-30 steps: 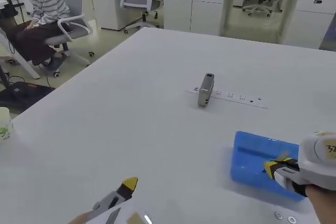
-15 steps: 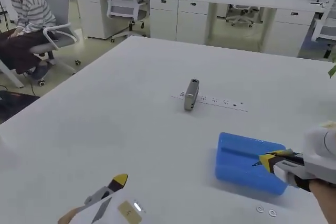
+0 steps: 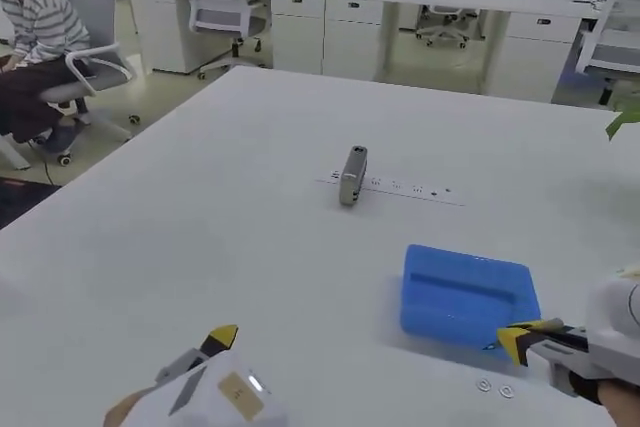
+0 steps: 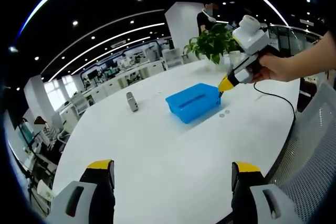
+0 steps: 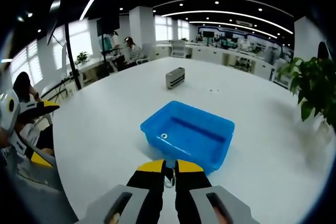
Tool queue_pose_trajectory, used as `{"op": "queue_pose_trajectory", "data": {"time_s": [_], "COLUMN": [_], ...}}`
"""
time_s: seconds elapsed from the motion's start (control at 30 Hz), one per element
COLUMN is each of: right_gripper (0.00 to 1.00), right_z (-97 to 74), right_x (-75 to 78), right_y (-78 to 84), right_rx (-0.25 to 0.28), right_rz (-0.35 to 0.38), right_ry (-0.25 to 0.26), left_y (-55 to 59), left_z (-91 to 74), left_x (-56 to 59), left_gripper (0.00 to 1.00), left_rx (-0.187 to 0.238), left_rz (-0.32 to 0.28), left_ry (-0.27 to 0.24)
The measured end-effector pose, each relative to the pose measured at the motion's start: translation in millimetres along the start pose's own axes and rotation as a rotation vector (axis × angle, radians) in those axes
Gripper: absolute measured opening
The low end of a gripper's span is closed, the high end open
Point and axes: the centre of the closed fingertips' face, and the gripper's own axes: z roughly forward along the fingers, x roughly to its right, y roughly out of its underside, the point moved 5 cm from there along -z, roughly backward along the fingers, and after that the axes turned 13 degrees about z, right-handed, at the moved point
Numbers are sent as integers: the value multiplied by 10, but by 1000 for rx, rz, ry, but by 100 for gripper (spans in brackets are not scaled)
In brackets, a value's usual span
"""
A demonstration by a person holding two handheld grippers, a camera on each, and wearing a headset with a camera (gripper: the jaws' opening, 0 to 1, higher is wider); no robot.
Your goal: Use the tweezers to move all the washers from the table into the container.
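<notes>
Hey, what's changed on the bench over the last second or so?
The right gripper, shut on the tweezers, has drawn back from over the blue container to its near right corner, closer to the two washers on the table. Container, washers and the open left gripper stayed about where they were.

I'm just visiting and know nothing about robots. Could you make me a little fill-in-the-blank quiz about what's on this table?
The container on the table is ___ in colour. In the head view, ___ washers lie on the table near it. One more washer lies ___ the container. The left tongs stand wide ___, holding nothing.
Missing words: blue; two; inside; open.
</notes>
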Motion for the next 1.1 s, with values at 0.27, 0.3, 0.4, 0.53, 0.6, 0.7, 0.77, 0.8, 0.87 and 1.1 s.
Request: {"op": "queue_pose_trajectory", "data": {"time_s": [0.27,0.3,0.4,0.53,0.6,0.7,0.77,0.8,0.87,1.1], "right_gripper": [3,3,3,3,3,3,3,3,3,2], "right_z": [106,109,120,130,144,165,184,206,228,232], "right_x": [90,96,105,124,120,104,99,99,91,91], "right_y": [195,200,230,248,242,214,192,177,160,157], "right_rx": [-75,-79,-107,-120,-126,-132,-143,-149,-156,-128], "right_rz": [-1,-2,-12,-33,-29,-35,-51,-63,-69,-39], "right_ry": [17,18,19,24,21,19,18,20,19,22], "left_y": [15,17,19,22,24,28,28,25,29,26], "left_z": [6,9,11,12,13,15,14,14,14,13], "left_x": [-7,-8,-10,-9,-13,-14,-14,-15,-19,-28], "left_gripper": [94,94,94,94,94,94,94,94,94,95], "left_rx": [-11,-11,-14,-16,-18,-20,-19,-18,-20,-18], "left_rz": [-3,-2,-1,-1,0,-3,-4,-5,-6,-14], "left_ry": [-2,-3,-4,-4,-6,-6,-6,-6,-8,-11]}}
